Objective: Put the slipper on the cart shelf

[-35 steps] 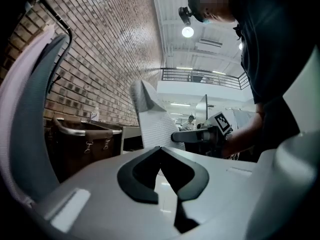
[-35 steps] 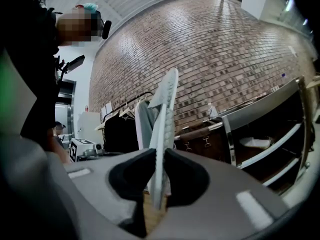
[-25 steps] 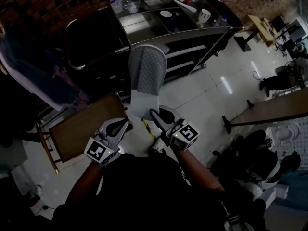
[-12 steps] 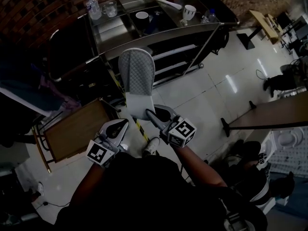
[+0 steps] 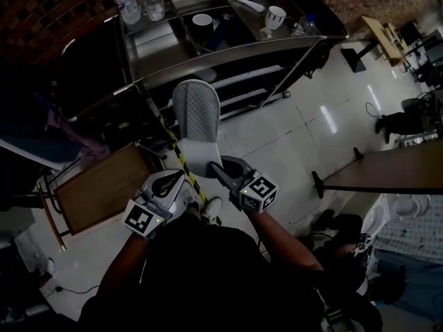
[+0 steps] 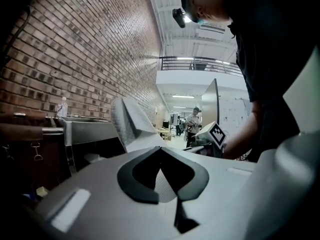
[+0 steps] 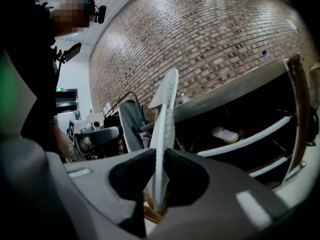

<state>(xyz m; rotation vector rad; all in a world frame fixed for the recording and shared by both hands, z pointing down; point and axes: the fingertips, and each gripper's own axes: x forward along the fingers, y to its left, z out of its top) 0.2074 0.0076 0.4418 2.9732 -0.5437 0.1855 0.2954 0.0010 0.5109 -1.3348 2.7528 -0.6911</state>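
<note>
In your head view, the heel end of the pale grey quilted fabric slipper (image 5: 196,116) was hidden behind your right gripper (image 5: 223,173). In the right gripper view its lower edge was lost between the dark pads (image 7: 132,176). The pale lump (image 7: 224,134) on the metal cart shelf (image 7: 260,133) was too blurred to name. The dark brown wooden table (image 5: 387,171) was cut off by the head view's right edge.

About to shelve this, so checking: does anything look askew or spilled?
Nothing spilled or damaged. Only oddity: the slipper is pinched just at its heel end by the right gripper, standing out toward the cart; the left gripper is shut, empty.
</note>
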